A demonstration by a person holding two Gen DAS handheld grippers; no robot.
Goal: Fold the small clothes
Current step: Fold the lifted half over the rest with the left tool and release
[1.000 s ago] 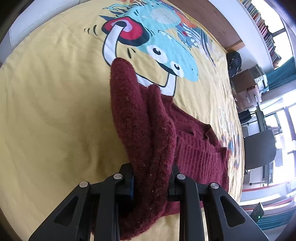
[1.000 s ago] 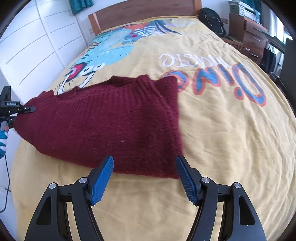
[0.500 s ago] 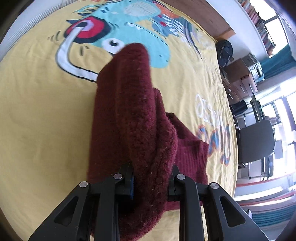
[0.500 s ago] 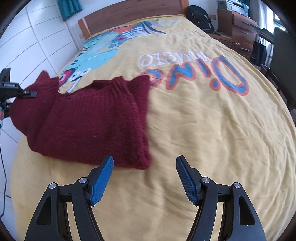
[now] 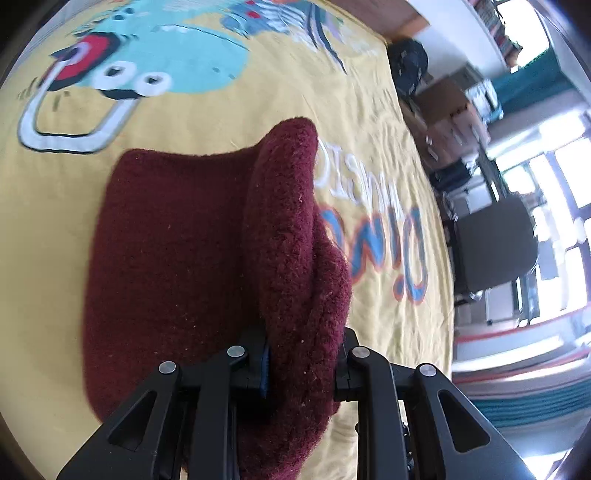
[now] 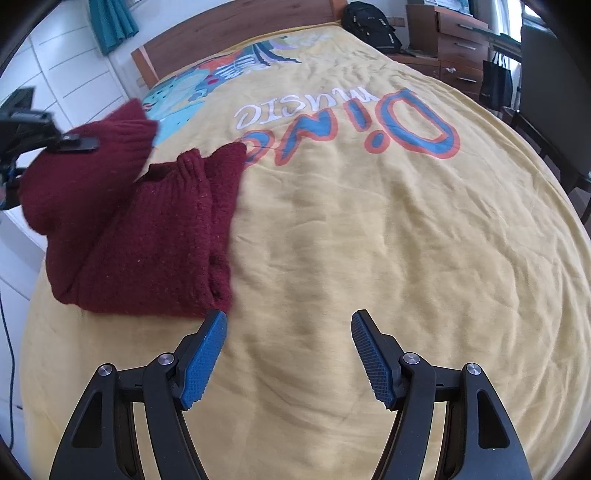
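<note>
A dark red knitted sweater (image 6: 147, 236) lies on the left part of a yellow bed cover (image 6: 369, 240), partly folded. My left gripper (image 5: 301, 365) is shut on a thick fold of the sweater (image 5: 288, 236) and holds that part lifted above the rest. In the right wrist view the left gripper (image 6: 74, 144) shows at the far left, clamped on the raised part. My right gripper (image 6: 288, 354) is open and empty, low over the cover, its left pad (image 6: 205, 356) just right of the sweater's near corner.
The cover carries a blue dinosaur print (image 5: 166, 70) and the lettering "Dino music" (image 6: 347, 118). A wooden headboard (image 6: 236, 29), a black backpack (image 6: 369, 22), wooden drawers (image 6: 458, 44) and a dark chair (image 5: 495, 247) stand beyond the bed's edges. White wardrobe doors (image 6: 74, 74) are at left.
My left gripper has carried the held part of the sweater over toward the right, across the rest of it. The sweater now covers a narrower patch. My right gripper stays open.
</note>
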